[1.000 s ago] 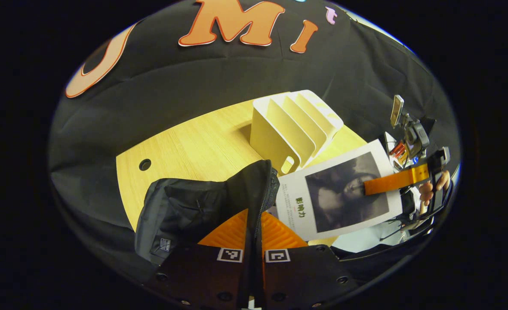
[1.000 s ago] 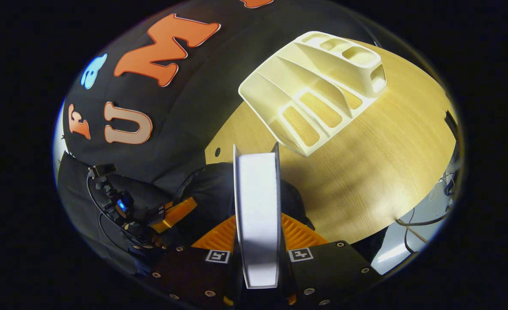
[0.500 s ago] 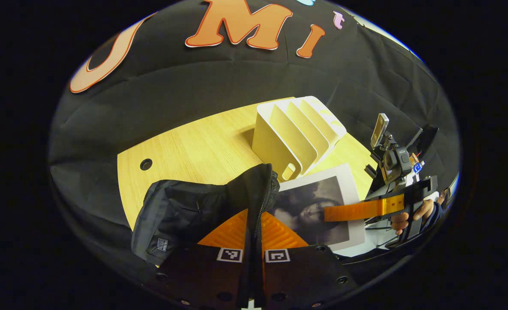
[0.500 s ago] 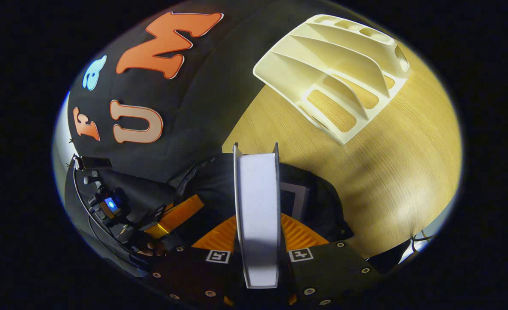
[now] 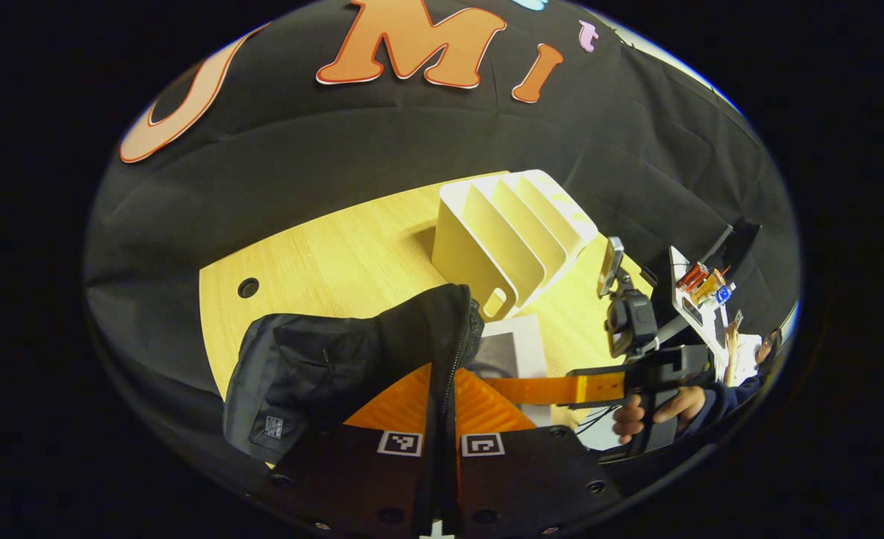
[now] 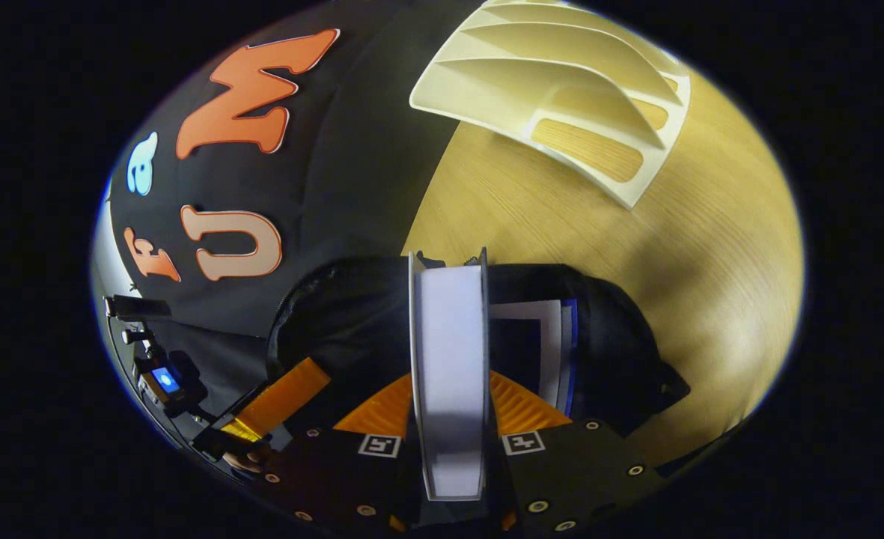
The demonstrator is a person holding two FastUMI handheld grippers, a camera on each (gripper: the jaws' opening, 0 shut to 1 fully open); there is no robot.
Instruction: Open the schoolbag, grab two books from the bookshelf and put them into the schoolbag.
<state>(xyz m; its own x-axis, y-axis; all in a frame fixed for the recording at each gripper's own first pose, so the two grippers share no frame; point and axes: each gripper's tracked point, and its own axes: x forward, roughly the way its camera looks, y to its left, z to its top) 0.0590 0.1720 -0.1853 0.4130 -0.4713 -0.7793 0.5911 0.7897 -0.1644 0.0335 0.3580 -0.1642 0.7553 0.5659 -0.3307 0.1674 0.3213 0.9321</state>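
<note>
The black schoolbag (image 5: 322,367) lies on the wooden table (image 5: 337,254), and my left gripper (image 5: 442,385) is shut on its raised zipper edge. A white book with a dark picture (image 5: 513,348) is partly sunk behind that edge. The right gripper (image 5: 531,389) holds it, with a hand (image 5: 651,415) behind. In the right gripper view, my right gripper (image 6: 449,389) is shut on the book (image 6: 449,352), seen edge-on over the open schoolbag (image 6: 606,352). Another book (image 6: 543,348) lies inside. The left gripper (image 6: 277,389) is at the lower left. The cream bookshelf (image 5: 509,224) stands with bare slots.
The bookshelf (image 6: 561,82) sits beyond the bag on the table (image 6: 674,247). A round cable hole (image 5: 248,287) marks the table's left part. A cluttered bench (image 5: 700,288) stands off the table's right end.
My right gripper has carried the book down and toward the bag, so most of its cover is now hidden behind the bag's edge. My left gripper kept hold of the zipper edge.
</note>
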